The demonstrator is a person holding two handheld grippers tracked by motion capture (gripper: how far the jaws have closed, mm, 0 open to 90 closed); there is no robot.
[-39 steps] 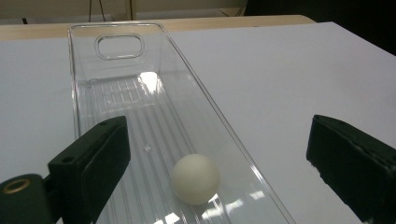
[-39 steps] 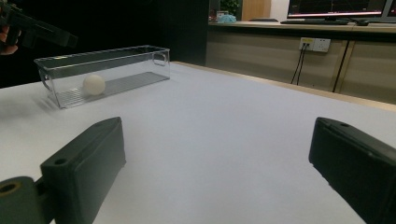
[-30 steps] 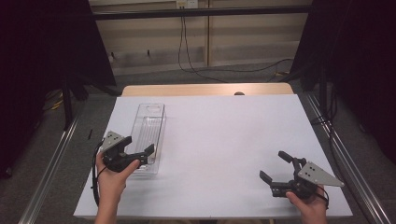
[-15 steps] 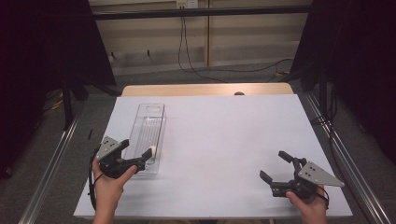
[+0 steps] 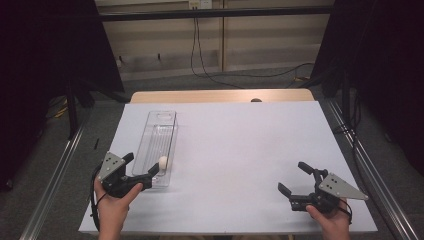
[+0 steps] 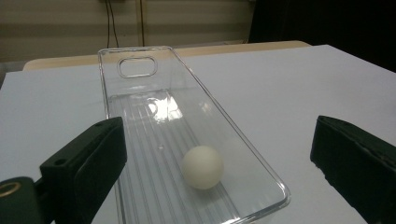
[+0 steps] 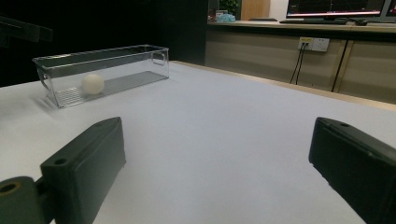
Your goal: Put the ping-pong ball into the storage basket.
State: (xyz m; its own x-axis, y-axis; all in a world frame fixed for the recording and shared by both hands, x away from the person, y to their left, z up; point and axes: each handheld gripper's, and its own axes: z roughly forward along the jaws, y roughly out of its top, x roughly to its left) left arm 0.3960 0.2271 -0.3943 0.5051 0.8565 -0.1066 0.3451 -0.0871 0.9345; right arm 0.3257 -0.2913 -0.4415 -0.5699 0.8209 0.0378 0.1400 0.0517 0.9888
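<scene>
White table (image 5: 240, 150) bears clear bin (image 5: 159, 131); dark curtains (image 5: 45, 45) flank

High view: set above the near edge, faced forward and down, whole table (image 5: 240, 150) taken in | left gripper view: held low and close at the near end of the clear bin (image 6: 187, 140), faced far | right gripper view: held low, faced leftward across the table | shared: bin and white ball (image 7: 92, 84).
</scene>
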